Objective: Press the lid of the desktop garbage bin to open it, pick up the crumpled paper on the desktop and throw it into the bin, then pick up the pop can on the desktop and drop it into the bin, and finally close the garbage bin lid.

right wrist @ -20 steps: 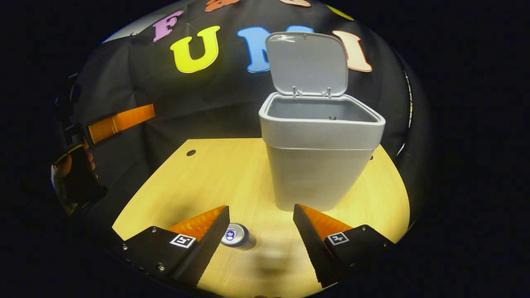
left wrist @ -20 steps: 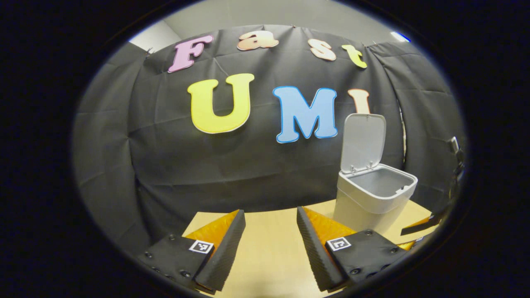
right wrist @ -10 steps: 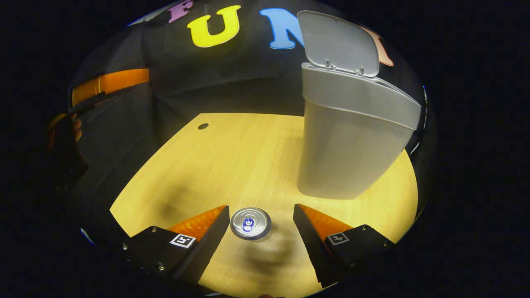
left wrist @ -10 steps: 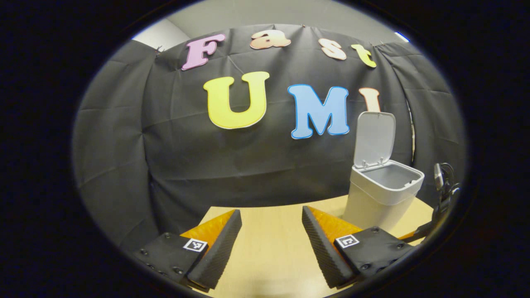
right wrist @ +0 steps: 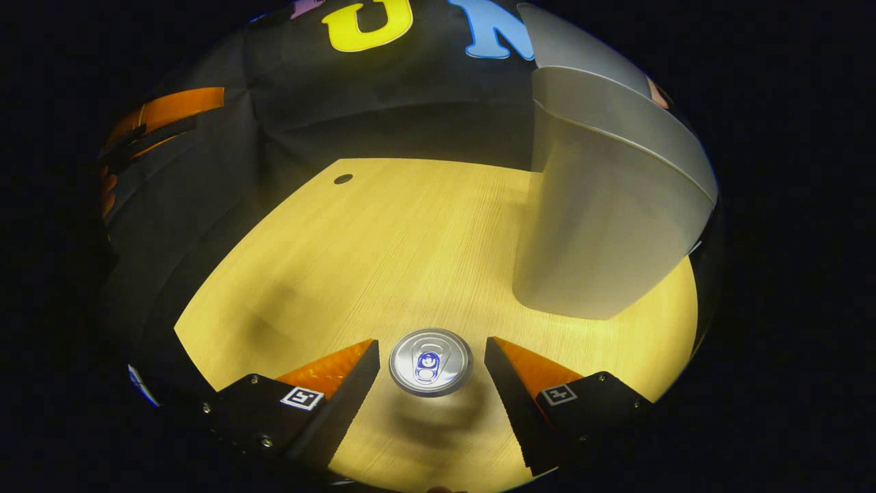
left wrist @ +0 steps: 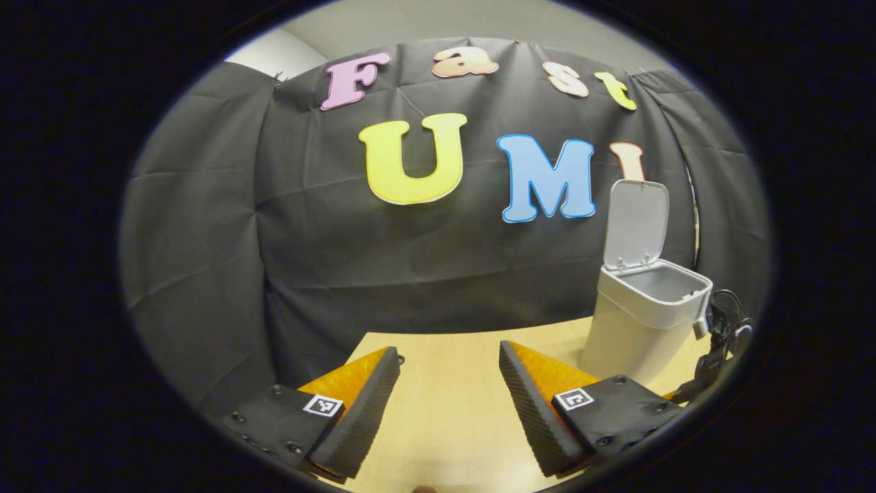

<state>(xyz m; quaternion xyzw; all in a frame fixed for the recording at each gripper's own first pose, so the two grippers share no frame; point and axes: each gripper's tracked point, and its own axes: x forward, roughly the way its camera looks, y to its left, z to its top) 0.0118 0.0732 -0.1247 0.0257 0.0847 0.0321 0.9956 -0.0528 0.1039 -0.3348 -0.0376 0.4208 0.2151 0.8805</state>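
Note:
A pop can stands upright on the wooden desktop, seen from above by its silver top. My right gripper hangs open over it, one finger on each side of the can's top, neither touching. The grey garbage bin stands just beyond at the right, its lid raised. In the left gripper view the bin is at the far right with its lid upright. My left gripper is open above the desktop with nothing between its fingers.
The black cloth wall closes off the back of the desk. A small dark hole marks the desktop's far left corner. Part of the other gripper shows at the left edge of the right gripper view. A cable hangs beside the bin.
My right gripper has come down and forward over the can, which now sits between its fingers and looks larger. The left gripper has drifted left, so the bin has slid toward the right edge.

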